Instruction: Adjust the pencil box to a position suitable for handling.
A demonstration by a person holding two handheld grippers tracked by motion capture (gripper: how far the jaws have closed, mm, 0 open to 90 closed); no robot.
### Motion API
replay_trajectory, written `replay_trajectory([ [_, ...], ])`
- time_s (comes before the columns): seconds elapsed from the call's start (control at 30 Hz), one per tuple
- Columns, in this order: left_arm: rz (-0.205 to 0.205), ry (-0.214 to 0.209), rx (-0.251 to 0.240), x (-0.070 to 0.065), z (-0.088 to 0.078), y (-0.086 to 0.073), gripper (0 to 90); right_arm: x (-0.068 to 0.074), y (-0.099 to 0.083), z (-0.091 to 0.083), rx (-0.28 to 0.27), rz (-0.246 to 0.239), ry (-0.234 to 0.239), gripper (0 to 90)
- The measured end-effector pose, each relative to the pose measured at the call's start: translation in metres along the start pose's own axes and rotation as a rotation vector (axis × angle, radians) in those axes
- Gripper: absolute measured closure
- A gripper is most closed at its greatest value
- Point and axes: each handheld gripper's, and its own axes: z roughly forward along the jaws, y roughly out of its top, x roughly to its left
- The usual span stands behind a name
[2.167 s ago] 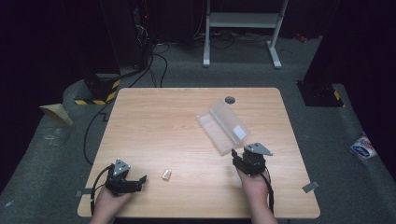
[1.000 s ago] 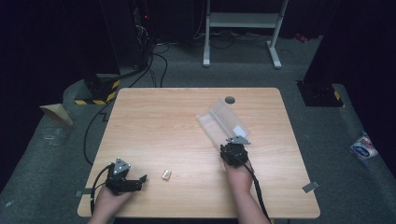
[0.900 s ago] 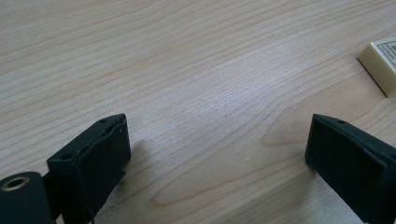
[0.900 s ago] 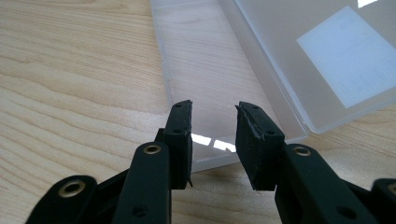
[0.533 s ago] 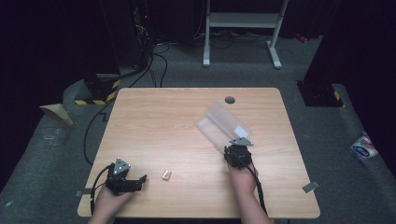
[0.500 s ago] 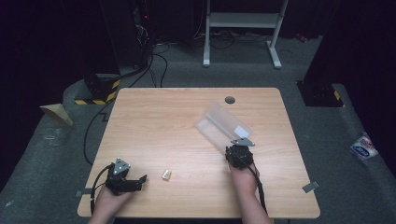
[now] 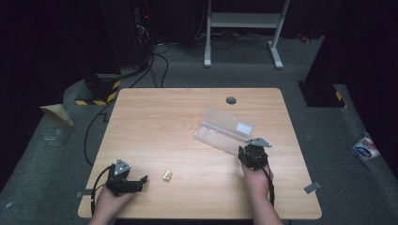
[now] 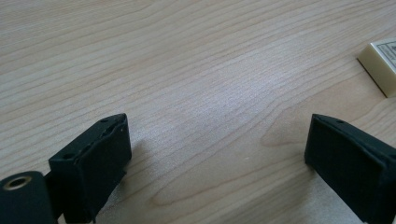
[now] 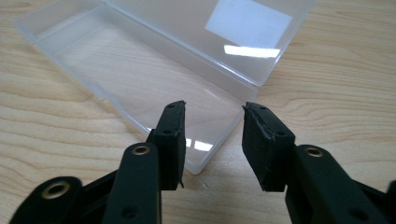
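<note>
— What's on the wooden table (image 7: 155, 122) besides the work?
— A dark round grommet hole (image 7: 231, 100) near its far edge.
— And on the floor?
— A white metal stand (image 7: 244, 21), black cables (image 7: 155, 54), a yellow-black striped block (image 7: 96, 96).

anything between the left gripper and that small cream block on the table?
Nothing visible. In the high view the left gripper points at the small cream block with bare wooden table between them. In the left gripper view its jaws stand wide apart over bare wood, the block ahead, apart from them.
</note>
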Motion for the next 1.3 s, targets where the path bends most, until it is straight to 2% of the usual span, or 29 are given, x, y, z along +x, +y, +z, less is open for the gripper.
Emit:
replay_trajectory([
  [0.17,-0.001,0.001,-0.001,0.000,0.000,0.000,7.5,-0.004,-0.001,-0.002,-0.014,0.018,-0.017,53.8],
  [0.37,0.000,-0.002,0.000,0.000,0.000,0.000,7.5,-0.011,0.000,-0.001,-0.001,0.036,-0.027,53.3],
  [0.5,0.003,-0.004,0.001,0.000,0.000,0.000,7.6,-0.013,0.000,0.006,0.007,0.031,-0.021,61.0],
  [0.73,0.001,-0.003,-0.001,0.000,0.000,0.000,7.7,-0.013,0.001,0.018,0.034,0.069,-0.003,70.4],
  [0.8,0.003,-0.001,-0.002,0.000,0.000,0.000,8.0,-0.011,0.000,0.021,0.052,0.057,-0.008,74.2],
  [0.9,0.003,-0.001,-0.003,0.000,0.000,0.000,8.1,-0.011,0.000,0.021,0.050,0.050,-0.009,77.2],
  [1.13,0.003,-0.001,-0.003,0.000,0.000,0.000,8.1,-0.010,0.001,0.022,0.044,0.011,0.000,80.1],
  [1.23,0.002,-0.002,-0.003,0.000,0.000,0.000,8.1,-0.005,0.003,0.026,0.049,-0.016,0.012,80.4],
  [1.3,0.001,-0.002,-0.003,0.000,0.000,0.000,8.1,-0.001,0.004,0.026,0.054,-0.016,0.017,80.5],
])
